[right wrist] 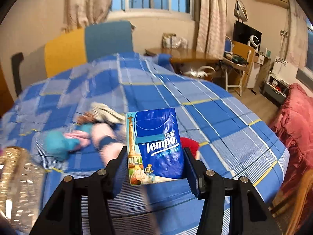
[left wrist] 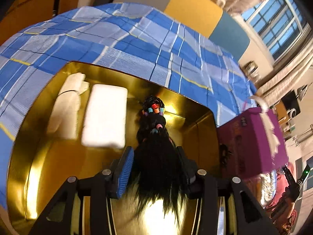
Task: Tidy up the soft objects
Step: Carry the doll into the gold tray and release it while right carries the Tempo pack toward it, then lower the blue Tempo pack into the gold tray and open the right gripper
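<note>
Left wrist view: your left gripper (left wrist: 156,168) stands parted around the black beaded hairpiece (left wrist: 154,141), seemingly free, over the gold tin (left wrist: 39,152); strands may snag the pads.

Right wrist view: your right gripper (right wrist: 154,164) clamps the Tempo tissue pack (right wrist: 156,146) above the plaid bedspread (right wrist: 215,113); its slick wrapper could slip.

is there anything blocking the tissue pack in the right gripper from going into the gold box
Cannot tell fully: neither view shows both. The right gripper holds the tissue pack above the bed. In the gold box, bare floor shows near the white pad and black hairpiece.
</note>
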`<state>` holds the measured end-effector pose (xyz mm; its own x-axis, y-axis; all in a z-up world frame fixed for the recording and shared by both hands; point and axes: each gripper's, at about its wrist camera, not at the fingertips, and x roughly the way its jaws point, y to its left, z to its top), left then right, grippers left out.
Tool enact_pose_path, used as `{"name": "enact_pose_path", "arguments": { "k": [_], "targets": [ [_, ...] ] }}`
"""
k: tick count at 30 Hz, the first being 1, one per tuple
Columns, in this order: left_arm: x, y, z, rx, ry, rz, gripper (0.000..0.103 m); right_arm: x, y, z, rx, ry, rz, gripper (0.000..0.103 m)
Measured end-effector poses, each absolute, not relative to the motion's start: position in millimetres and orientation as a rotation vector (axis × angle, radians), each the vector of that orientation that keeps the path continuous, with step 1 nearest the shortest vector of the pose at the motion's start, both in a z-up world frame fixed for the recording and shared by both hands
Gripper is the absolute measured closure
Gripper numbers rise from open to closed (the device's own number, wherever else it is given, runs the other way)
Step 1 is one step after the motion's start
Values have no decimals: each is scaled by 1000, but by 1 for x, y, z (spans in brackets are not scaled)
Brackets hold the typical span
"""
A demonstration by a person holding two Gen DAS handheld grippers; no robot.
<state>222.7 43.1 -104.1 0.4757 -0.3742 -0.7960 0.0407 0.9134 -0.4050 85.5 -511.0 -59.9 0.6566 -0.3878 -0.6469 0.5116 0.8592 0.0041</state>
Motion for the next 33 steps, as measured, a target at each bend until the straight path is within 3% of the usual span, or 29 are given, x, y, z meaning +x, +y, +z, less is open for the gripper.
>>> {"name": "enact_pose_path", "arguments": {
  "k": [8,14,24,33],
  "targets": [
    [190,57,-97,-445,1008,-307,59,85,-386,13,147,555,-211,49],
    [172,61,-91,-413,988,-320,59,100,-280,32,100,559,31,48],
    [147,98,-92,-453,963,-283,59,141,-136,-1,51,690,258,48],
    [134,133,-94,-506,943,-246,59,203,-71,-51,-26,843,71,48]
  ]
}}
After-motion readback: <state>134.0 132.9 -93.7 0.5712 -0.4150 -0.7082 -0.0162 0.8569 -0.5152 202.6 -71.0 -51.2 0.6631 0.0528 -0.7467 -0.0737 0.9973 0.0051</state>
